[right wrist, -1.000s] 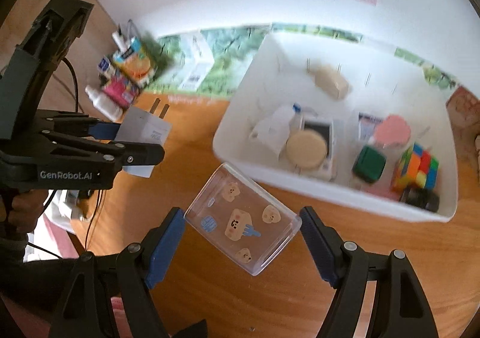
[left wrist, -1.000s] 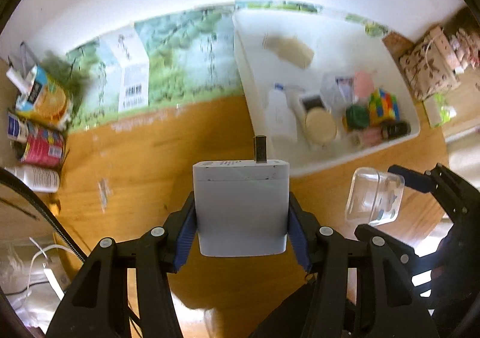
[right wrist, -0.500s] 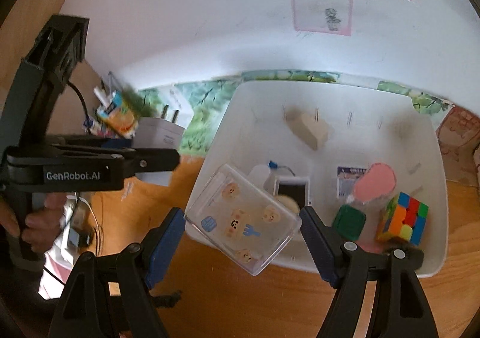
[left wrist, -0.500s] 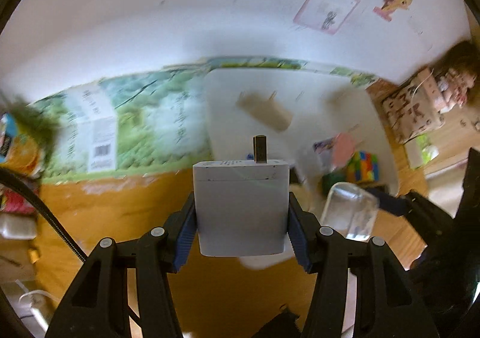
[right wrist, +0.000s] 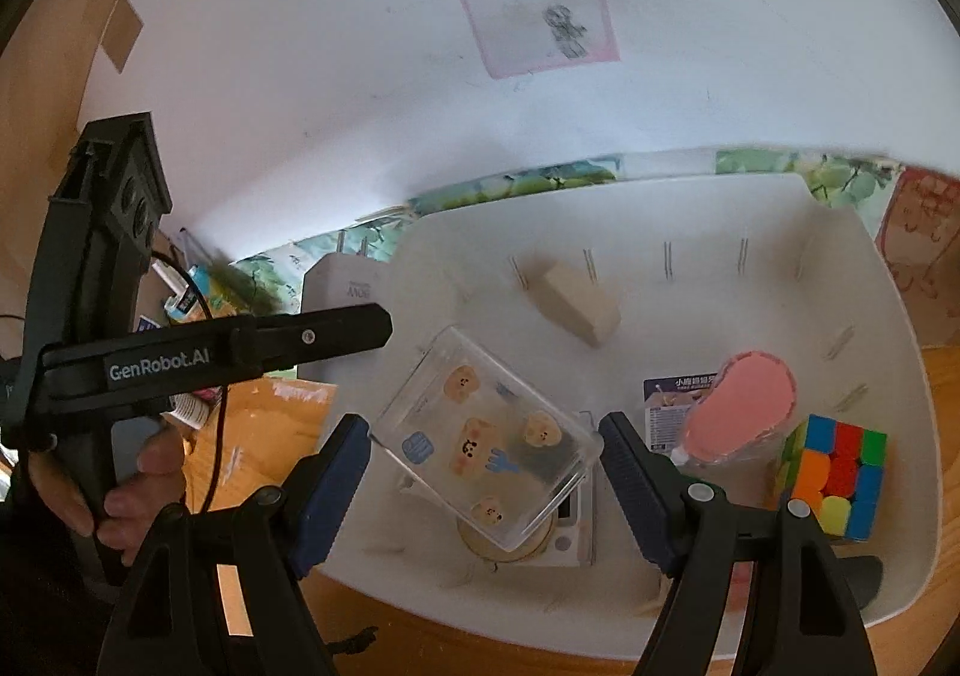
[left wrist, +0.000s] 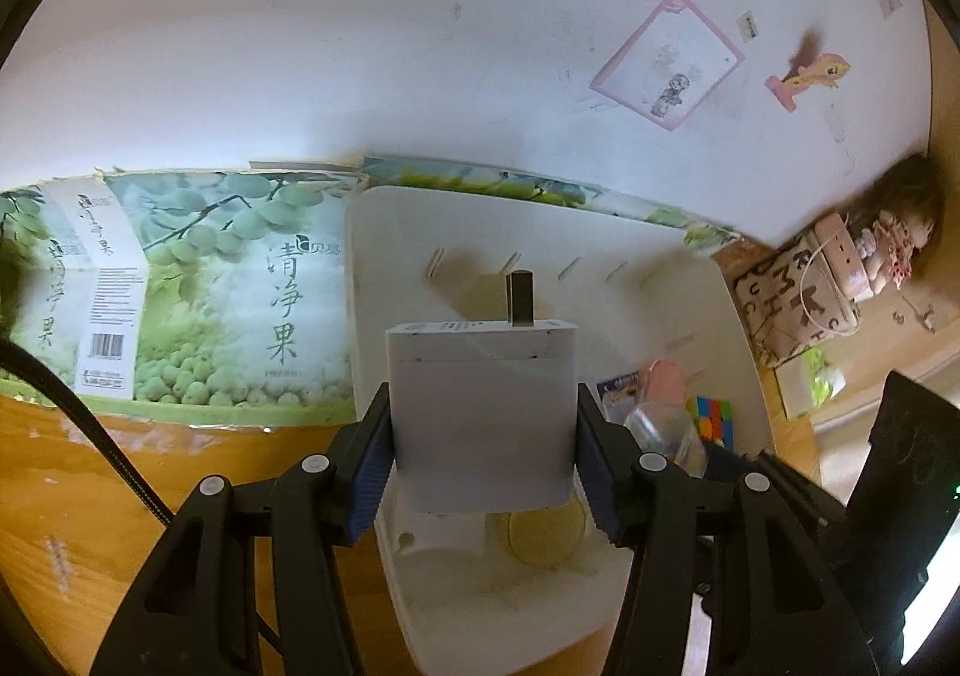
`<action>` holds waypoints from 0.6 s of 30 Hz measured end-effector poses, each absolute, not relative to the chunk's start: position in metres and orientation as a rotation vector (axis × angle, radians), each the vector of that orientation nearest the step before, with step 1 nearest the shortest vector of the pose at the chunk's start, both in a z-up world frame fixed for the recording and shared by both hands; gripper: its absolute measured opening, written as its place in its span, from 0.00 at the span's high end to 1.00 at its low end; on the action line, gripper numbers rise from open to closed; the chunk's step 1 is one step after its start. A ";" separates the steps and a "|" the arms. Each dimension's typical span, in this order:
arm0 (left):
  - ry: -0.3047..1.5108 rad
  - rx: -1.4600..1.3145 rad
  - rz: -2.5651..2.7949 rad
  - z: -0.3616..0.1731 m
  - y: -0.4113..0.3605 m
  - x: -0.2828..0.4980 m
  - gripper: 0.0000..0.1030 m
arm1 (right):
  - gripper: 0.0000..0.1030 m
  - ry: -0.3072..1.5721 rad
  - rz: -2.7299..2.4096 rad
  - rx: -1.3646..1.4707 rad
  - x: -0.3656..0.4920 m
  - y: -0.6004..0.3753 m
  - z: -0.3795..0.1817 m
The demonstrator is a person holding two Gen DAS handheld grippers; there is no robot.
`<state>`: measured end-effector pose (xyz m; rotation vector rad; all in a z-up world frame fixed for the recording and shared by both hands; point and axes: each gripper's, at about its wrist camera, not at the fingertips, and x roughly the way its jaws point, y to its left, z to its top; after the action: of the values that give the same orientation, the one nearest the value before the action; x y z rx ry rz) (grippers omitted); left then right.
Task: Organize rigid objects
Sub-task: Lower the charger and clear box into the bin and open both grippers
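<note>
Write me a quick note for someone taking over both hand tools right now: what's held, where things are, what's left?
Left tool: shut on the white charger, above the white bin.
Right tool: shut on the clear box, tilted, also above the bin.
Already in the bin: wooden block, puzzle cube, pink piece, other small items.
Left: set both down inside, then release.

Matt white plastic bin (right wrist: 900, 376); clear glossy box (right wrist: 480, 436); wooden tabletop (left wrist: 90, 496)

A home: child's drawing (right wrist: 534, 10) on wall, doll (left wrist: 894, 250) nearby.
</note>
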<state>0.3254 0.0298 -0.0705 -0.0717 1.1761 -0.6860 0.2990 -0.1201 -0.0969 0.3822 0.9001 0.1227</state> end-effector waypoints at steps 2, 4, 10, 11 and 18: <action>1.173 -0.059 -0.670 -0.075 0.026 0.326 0.43 | 0.24 0.905 0.117 0.393 0.300 -0.121 -0.102; 1.183 -0.035 -0.649 -0.081 0.023 0.326 0.43 | 0.24 0.914 0.115 0.400 0.302 -0.121 -0.106; 1.198 -0.032 -0.642 -0.087 0.022 0.323 0.42 | 0.23 0.930 0.091 0.414 0.300 -0.124 -0.111; 1.180 -0.038 -0.647 -0.084 0.023 0.322 0.42 | 0.23 0.930 0.083 0.421 0.299 -0.125 -0.111; 1.105 -0.073 -0.643 -0.058 0.035 0.311 0.20 | 0.20 0.935 0.037 0.457 0.293 -0.137 -0.108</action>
<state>0.3114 0.0346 -0.0584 -0.0726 1.1045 -0.6430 0.2925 -0.1365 -0.1079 0.4574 0.9348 0.0372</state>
